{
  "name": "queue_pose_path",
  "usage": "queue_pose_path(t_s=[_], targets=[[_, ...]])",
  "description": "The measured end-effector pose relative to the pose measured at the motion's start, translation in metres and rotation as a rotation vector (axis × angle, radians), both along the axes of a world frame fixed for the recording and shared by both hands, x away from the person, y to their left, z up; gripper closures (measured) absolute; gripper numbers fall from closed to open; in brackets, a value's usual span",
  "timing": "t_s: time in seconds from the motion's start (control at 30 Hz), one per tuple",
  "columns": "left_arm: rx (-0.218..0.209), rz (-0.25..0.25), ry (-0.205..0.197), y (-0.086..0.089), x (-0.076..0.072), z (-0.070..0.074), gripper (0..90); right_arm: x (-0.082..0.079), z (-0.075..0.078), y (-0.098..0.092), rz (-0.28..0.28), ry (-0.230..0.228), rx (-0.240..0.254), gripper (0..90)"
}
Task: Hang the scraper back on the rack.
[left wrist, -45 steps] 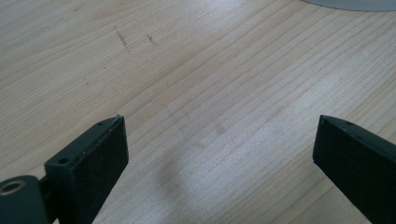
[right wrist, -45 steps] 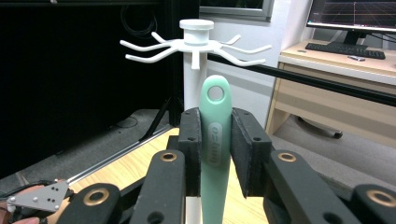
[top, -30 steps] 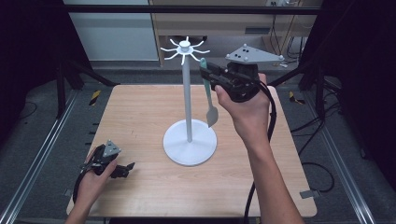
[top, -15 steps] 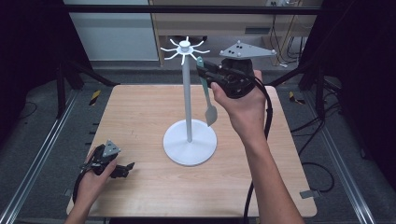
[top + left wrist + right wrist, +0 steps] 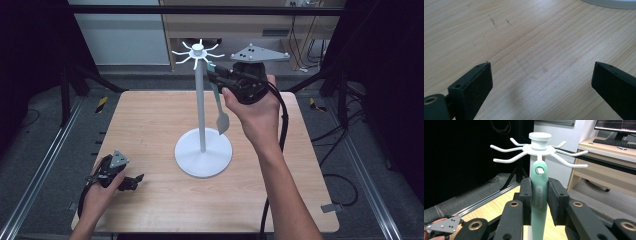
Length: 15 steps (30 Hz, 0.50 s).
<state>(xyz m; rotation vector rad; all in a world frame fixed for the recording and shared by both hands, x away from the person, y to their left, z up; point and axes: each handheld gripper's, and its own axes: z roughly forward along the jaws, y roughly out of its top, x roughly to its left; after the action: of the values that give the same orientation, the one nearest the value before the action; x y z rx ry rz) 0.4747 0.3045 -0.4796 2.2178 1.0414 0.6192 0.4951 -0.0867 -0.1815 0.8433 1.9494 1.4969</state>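
Observation:
A white rack (image 5: 200, 100) with a round base and a crown of hooks (image 5: 539, 147) stands mid-table. My right gripper (image 5: 216, 75) (image 5: 539, 181) is up beside the crown, shut on the handle of a mint green utensil (image 5: 220, 112) (image 5: 539, 202). The utensil hangs straight down along the pole. In the right gripper view the hole at the handle's top sits just under the crown, with a white hook tip showing through it. My left gripper (image 5: 132, 181) (image 5: 540, 72) rests low at the table's front left, open over bare wood.
The wooden table (image 5: 150, 125) is bordered by metal rails on the floor at both sides. The rack's base (image 5: 609, 2) lies just past the left gripper. A desk with a monitor (image 5: 616, 126) stands behind the table.
The right gripper has edged a little left and up toward the rack's crown with the utensil in it. The left gripper has stayed put.

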Motion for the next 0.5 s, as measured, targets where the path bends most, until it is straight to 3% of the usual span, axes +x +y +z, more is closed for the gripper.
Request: queue_pose_path(t_s=[0.5], targets=[[0.003,-0.002,0.002,-0.0006,0.0002,-0.0003,3.1,-0.0015,-0.0005,0.0009,-0.011,0.0,-0.005,74.3]])
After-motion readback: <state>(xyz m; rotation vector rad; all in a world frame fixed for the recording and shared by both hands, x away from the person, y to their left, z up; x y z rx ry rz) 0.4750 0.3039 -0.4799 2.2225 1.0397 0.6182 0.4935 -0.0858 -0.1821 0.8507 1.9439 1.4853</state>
